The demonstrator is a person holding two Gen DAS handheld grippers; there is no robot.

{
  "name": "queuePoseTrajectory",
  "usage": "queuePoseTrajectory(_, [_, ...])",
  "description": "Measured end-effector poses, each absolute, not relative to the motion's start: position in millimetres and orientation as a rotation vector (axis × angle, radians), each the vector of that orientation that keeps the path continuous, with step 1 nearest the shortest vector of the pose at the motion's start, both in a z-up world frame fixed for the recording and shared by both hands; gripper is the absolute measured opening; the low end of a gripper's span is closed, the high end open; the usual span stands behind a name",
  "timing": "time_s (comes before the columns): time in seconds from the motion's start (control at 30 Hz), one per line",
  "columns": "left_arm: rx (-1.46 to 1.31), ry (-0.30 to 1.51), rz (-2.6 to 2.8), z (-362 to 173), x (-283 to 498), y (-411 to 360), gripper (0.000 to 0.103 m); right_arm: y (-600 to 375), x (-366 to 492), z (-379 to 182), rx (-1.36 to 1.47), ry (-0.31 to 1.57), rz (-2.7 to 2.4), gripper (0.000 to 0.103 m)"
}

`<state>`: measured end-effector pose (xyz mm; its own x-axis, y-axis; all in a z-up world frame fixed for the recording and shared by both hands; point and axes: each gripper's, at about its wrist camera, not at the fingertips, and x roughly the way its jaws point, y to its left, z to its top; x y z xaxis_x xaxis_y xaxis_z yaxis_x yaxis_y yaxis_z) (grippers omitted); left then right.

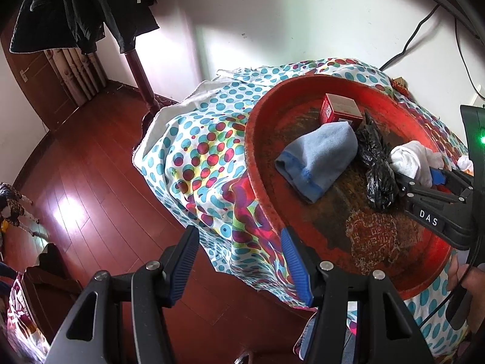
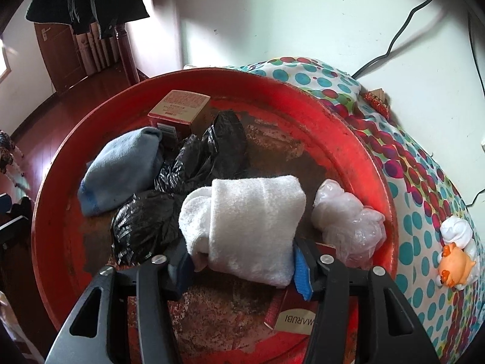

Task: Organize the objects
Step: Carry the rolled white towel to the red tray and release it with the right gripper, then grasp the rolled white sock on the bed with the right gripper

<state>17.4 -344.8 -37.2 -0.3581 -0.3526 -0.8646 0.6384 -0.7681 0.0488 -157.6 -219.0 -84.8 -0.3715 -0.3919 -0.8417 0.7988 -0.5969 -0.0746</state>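
A round red tray [image 2: 348, 127] sits on a table under a dotted cloth [image 1: 197, 151]. In it lie a folded white cloth [image 2: 251, 221], a folded blue cloth [image 2: 121, 170], a crumpled black plastic bag [image 2: 145, 224], a clear plastic bag [image 2: 348, 218], a red-brown box [image 2: 178, 106] and a flat box [image 2: 291, 318]. My right gripper [image 2: 242, 254] straddles the near end of the white cloth, which lies uncompressed on the tray with the pads beside it. My left gripper [image 1: 238, 233] hovers open and empty over the tray's near-left rim [image 1: 257, 139].
An orange and white toy [image 2: 454, 257] lies on the dotted cloth right of the tray. Black cables [image 2: 403, 30] run down the white wall behind. A wooden floor [image 1: 91, 182] lies left of the table, with a post hung with dark coats [image 1: 81, 9] beyond it.
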Motion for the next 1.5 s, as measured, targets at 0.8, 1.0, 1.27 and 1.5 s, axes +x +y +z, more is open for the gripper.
queuePoseTrajectory(0.8, [1.284,0.285,-2.187,-32.4,5.1,-311.1,0.058,-53.5,-172.4,-46.8,1.075,0.391,-2.225,0.075])
queuePoseTrajectory(1.0, [1.297,0.233,-2.209,-31.8,-1.7,-296.7,0.058,32.3,-212.1,-47.7,1.150,0.294,-2.381,0.075])
queuePoseTrajectory(1.27, [1.313,0.149,-2.232,-29.7,-9.6,-277.9,0.058,120.6,-271.0,-50.4,1.215,0.143,-2.546,0.075])
queuePoseTrajectory(1.5, [1.338,0.115,-2.256,-21.4,-18.4,-262.1,0.058,146.2,-309.2,-67.2,1.250,0.146,-2.581,0.075])
